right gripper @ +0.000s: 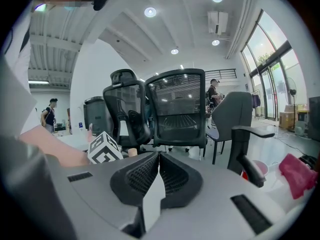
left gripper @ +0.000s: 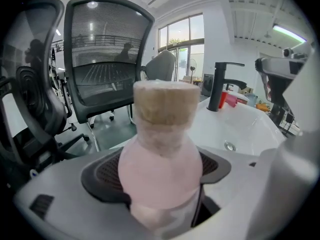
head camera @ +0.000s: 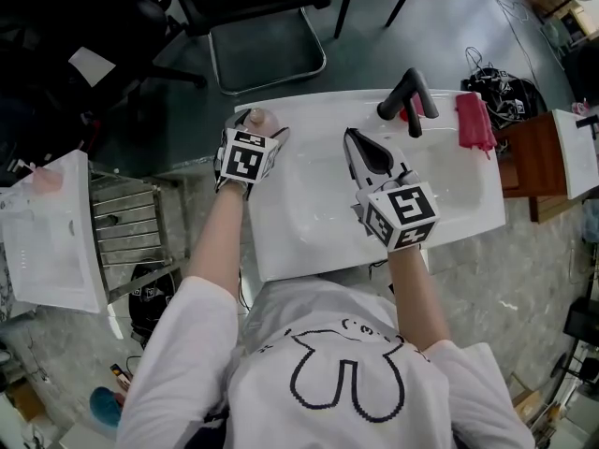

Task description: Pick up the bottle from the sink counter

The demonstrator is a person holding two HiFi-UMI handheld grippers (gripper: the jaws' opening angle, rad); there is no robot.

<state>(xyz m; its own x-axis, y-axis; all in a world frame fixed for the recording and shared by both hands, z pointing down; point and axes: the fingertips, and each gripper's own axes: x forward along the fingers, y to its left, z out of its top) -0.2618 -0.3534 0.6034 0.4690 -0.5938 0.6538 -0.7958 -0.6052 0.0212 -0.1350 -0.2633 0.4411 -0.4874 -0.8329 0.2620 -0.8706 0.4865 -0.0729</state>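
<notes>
Bottle: pale pink, rounded frosted body with a tan cylindrical cap; it stands upright at the back left corner of the white sink.
My left gripper: jaws wide, dark ribbed pads against both sides of the bottle's body.
My right gripper: ribbed pads pressed together, nothing between them, over the smooth basin.
Faucet: matte black, angular.

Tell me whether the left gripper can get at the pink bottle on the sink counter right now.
Probably yes: the pink bottle stands between the wide jaws of the left gripper, nothing blocking; contact unclear.
</notes>
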